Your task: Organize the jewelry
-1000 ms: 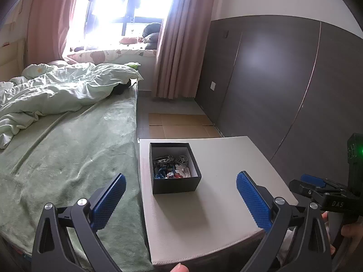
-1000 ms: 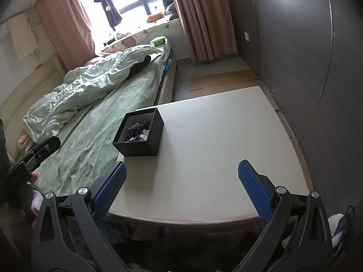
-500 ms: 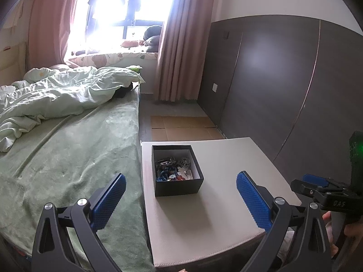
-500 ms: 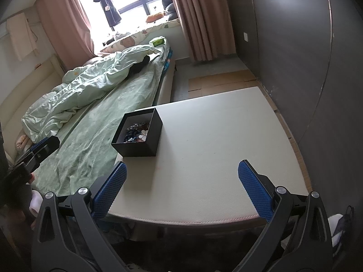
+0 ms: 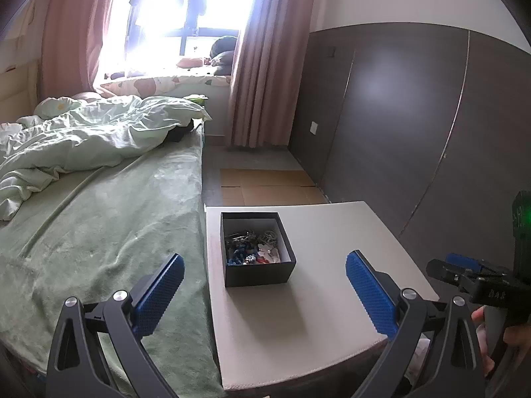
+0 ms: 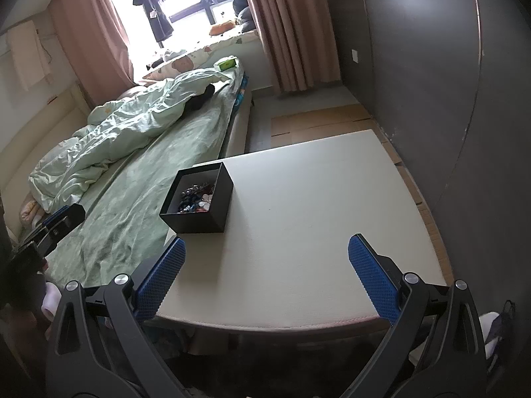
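A small black open box (image 5: pixel 257 275) (image 6: pixel 217 214) stands on the left part of a white table (image 5: pixel 318 311) (image 6: pixel 308 192). Inside lies a heap of mixed jewelry (image 5: pixel 254 250) (image 6: pixel 195 195), silver, blue, red and white pieces. My left gripper (image 5: pixel 264 285) is open and empty, held just short of the box, its blue pads either side of it. My right gripper (image 6: pixel 265 268) is open and empty above the table's near edge, to the right of the box. The right gripper also shows at the right edge of the left wrist view (image 5: pixel 464 273).
A bed with a green sheet (image 5: pixel 99 232) (image 6: pixel 132 179) and a rumpled pale duvet (image 5: pixel 83 142) lies against the table's left side. A dark panelled wall (image 5: pixel 415 132) (image 6: pixel 431 66) runs along the right. Cardboard sheets (image 5: pixel 265 187) lie on the floor beyond the table.
The left gripper has drifted left and back a little, so the box now sits nearer the middle of its view. The right gripper has barely moved. Both stay open.
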A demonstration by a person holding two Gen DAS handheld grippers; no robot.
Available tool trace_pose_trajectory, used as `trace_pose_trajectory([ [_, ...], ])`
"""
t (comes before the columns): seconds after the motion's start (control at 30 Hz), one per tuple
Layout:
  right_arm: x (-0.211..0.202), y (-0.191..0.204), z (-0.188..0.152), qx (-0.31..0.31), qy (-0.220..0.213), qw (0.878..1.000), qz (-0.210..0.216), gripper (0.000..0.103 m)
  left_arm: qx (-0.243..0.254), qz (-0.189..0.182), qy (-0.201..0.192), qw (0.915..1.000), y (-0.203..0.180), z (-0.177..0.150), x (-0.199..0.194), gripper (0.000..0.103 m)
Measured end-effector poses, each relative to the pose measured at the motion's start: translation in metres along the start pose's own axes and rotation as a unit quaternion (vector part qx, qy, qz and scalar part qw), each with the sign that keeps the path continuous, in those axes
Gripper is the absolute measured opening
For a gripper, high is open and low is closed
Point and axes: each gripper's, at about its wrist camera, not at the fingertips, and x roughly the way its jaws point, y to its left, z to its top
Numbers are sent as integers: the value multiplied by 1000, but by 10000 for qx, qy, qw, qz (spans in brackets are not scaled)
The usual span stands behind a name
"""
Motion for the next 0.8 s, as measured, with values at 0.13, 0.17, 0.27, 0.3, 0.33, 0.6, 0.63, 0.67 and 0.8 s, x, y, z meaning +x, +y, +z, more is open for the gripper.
trace_pose_trajectory([
  [0.13, -1, 0, 0, -28, 6, 10000, -23, 98, 8, -9, 12, 10000, 0, 0, 0, 95],
  [0.17, 0, 0, 0, -41, 26, 10000, -31, 98, 7, -3, 9, 10000, 0, 0, 0, 95],
  [0.27, 1, 1, 0, -84, 109, 9999, -84, 98, 28, 11, -1, 10000, -1, 1, 0, 95],
  [0.3, 2, 2, 1, -92, 127, 9998, -100, 98, 41, 9, -7, 10000, -1, 0, 0, 95],
  [0.33, 1, 1, 1, -100, 139, 9998, -115, 98, 52, 9, -1, 10000, -2, -1, 0, 95],
  [0.6, 9, -10, 0, 96, 288, 9994, -145, 98, 107, 15, 185, 9998, -6, -3, 12, 95],
  [0.63, 10, -9, 0, 98, 297, 9994, -152, 98, 130, 49, 206, 9997, -6, -3, 14, 95],
  [0.67, 11, -9, 0, 96, 304, 9994, -158, 98, 145, 70, 223, 9996, -6, -4, 16, 95],
  [0.8, 19, -5, 1, 70, 350, 9992, -183, 98, 164, 44, 277, 9995, -3, -3, 23, 95],
])
